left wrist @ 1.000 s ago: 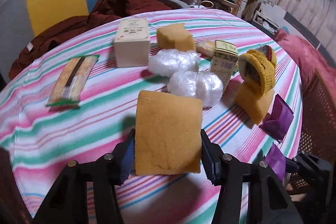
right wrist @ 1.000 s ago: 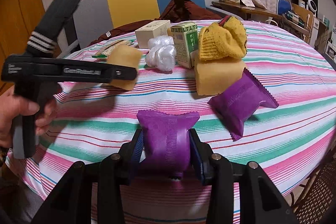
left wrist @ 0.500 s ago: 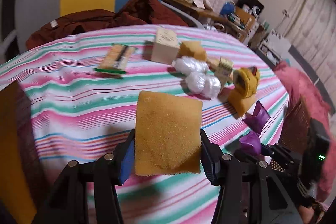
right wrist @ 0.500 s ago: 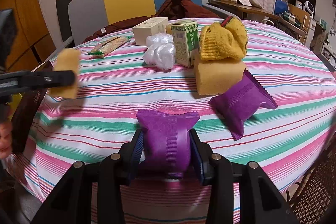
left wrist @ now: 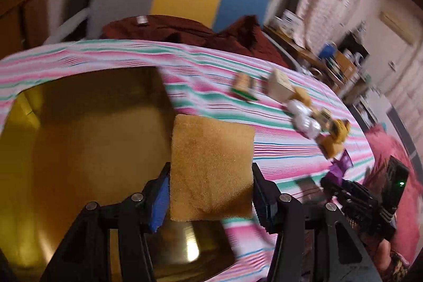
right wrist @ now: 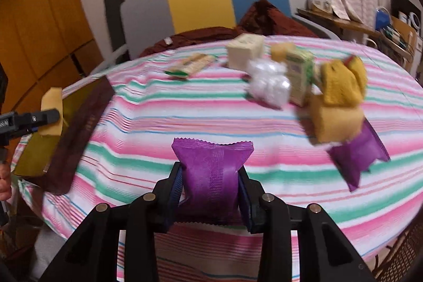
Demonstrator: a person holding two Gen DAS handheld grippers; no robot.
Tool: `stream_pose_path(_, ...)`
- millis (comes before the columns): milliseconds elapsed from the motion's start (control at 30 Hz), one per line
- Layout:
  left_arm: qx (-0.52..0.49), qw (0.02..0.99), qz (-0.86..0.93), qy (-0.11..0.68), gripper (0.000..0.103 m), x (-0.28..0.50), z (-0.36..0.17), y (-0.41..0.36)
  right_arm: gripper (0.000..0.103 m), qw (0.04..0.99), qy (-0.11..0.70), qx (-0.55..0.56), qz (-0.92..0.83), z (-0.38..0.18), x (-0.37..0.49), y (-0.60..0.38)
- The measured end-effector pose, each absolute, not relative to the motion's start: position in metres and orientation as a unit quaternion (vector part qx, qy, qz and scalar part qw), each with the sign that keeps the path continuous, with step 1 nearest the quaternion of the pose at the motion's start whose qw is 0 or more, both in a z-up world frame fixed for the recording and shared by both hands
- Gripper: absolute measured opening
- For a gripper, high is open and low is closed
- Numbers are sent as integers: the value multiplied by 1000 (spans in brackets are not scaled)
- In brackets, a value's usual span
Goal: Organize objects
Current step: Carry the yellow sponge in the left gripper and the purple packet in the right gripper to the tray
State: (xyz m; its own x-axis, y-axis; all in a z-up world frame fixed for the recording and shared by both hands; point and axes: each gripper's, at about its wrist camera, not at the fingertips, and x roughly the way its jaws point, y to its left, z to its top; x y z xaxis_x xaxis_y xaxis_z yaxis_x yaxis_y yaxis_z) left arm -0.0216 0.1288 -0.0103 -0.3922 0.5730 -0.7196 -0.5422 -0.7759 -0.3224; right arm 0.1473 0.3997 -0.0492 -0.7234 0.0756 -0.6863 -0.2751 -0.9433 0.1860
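Note:
My left gripper [left wrist: 210, 186] is shut on a flat yellow sponge [left wrist: 211, 165] and holds it over the edge of an open box with a yellow inside [left wrist: 79, 139] at the table's left edge. The sponge [right wrist: 51, 114] and the box [right wrist: 76, 128] also show in the right wrist view. My right gripper [right wrist: 210, 186] is shut on a purple packet [right wrist: 211, 176], held above the near side of the striped tablecloth [right wrist: 185, 118]. A second purple packet [right wrist: 357, 157] lies to the right.
On the far side of the table stand a cream box [right wrist: 244, 50], clear plastic bundles [right wrist: 268, 83], a green carton [right wrist: 300, 75], a yellow knit item [right wrist: 341, 82] on a sponge block [right wrist: 335, 123], and a snack bar [right wrist: 190, 66]. A chair [right wrist: 201, 1] stands behind.
My left gripper has swung left with the sponge, from above the tabletop to over the open box. My right gripper holds the purple packet as before, shifted slightly.

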Motion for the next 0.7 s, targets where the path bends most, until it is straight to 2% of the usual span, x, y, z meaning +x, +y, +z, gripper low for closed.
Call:
stream_pose_path(367,-470,204,858,-43,56,-39,-45,14,38,-5,74,-334,939,-10,104,318)
stream_pose_path(700,-504,166,847,-7,56,-34,-57,-1,38,-98,40,-328,939,6,67,239)
